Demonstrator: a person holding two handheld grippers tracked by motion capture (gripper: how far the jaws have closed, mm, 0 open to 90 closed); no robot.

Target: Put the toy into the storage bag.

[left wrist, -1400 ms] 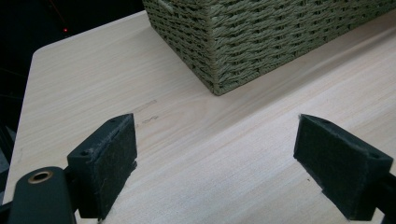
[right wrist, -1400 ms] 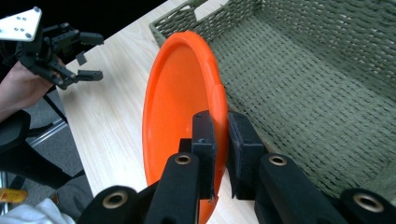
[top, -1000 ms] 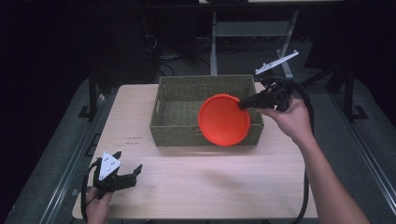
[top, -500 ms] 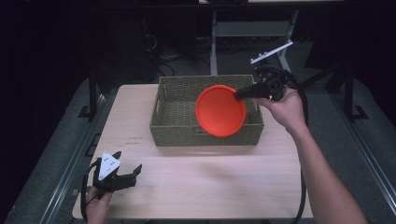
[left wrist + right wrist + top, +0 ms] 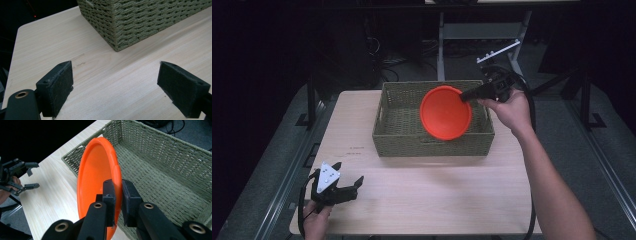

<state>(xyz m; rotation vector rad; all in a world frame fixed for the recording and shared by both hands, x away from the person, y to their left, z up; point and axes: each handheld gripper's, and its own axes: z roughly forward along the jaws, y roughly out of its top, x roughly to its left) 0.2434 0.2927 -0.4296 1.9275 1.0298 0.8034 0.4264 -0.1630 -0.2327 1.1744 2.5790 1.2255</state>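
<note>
Right tongs [image 5: 466,95] clamped on the rim of an orange plate [image 5: 445,112], which is held on edge and tilted above the right half of the woven basket [image 5: 432,145] standing toward the far edge of the desk [image 5: 437,200]; in the right gripper view the pads [image 5: 109,192] pinch the rim from both sides. Left tongs [image 5: 343,186] rest near the near left corner of the desk, well apart from the plate, jaws wide with nothing between them.

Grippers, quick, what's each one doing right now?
Left gripper: open, holding nothing, low over the table.
Right gripper: shut on the orange plate rim, above the basket.
</note>
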